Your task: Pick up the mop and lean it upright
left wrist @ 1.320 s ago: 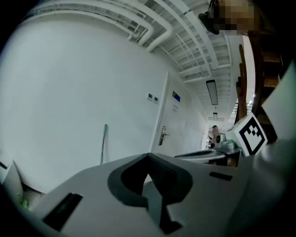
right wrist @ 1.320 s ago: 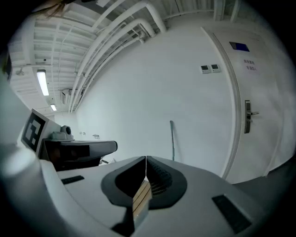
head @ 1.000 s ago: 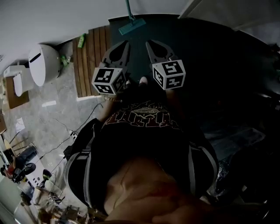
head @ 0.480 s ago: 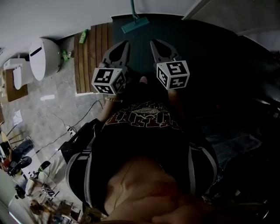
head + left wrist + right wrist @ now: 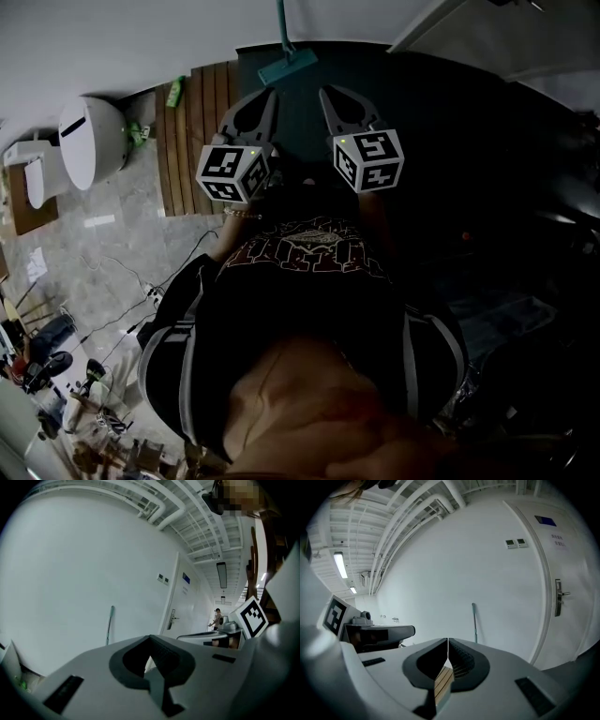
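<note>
The mop stands upright against the white wall, its teal head (image 5: 288,67) on the dark floor and its handle (image 5: 281,21) rising along the wall. Neither gripper touches it. My left gripper (image 5: 263,97) and right gripper (image 5: 332,94) are held side by side in front of my chest, both pointing at the mop and well short of it. Both are shut with nothing between the jaws. In the left gripper view the handle (image 5: 109,625) stands beyond the shut left gripper (image 5: 150,639); in the right gripper view the handle (image 5: 475,623) stands beyond the shut right gripper (image 5: 448,641).
A wooden slat mat (image 5: 195,131) lies left of the mop, with a green bottle (image 5: 175,89) at its far end and a white toilet (image 5: 92,139) further left. Cables (image 5: 155,277) trail over the marble floor. A white door (image 5: 562,597) is right of the mop.
The view has shifted a little as my head moved. Both grippers stay shut and nearly in place. The mop stays leaning on the wall.
</note>
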The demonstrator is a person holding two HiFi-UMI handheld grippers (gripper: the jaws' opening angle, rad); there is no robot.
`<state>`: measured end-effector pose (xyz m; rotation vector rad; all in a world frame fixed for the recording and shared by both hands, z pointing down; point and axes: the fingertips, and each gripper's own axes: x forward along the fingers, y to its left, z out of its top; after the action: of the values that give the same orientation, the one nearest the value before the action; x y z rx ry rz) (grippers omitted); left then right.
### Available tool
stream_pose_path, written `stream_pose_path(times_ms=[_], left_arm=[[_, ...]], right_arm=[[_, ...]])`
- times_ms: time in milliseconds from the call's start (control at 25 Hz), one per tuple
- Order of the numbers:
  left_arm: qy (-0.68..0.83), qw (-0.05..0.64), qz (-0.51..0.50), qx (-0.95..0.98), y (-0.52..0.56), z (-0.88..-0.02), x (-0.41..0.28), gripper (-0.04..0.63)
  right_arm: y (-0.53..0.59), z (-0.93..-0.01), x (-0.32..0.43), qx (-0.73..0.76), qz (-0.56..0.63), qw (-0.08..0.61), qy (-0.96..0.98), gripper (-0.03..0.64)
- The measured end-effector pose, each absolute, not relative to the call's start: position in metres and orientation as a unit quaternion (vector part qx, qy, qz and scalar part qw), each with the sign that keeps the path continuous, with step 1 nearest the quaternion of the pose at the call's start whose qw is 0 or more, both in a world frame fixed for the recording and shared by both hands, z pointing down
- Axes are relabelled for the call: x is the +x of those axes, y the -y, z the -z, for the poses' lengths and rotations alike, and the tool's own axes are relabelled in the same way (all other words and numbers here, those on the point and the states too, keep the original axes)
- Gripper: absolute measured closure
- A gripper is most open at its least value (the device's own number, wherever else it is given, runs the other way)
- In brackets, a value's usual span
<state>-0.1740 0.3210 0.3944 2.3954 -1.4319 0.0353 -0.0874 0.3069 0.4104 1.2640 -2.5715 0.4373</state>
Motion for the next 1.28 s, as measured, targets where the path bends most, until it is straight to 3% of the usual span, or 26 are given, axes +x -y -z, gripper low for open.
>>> stream_pose_path(times_ms=[800, 1280], left_arm=[[0.464, 0.175, -0.034, 0.868, -0.208, -0.401, -0.249, 0.558], [0.475, 0.185, -0.035, 0.86, -0.14, -0.407, -0.247, 0.558]], right_arm=[[-0.193, -0.411, -0.165, 0.472, -0.149, 0.115, 0.862, 0.597], [-0.122, -0.418, -0.169, 0.453, -0.158, 0.122, 0.869, 0.597]])
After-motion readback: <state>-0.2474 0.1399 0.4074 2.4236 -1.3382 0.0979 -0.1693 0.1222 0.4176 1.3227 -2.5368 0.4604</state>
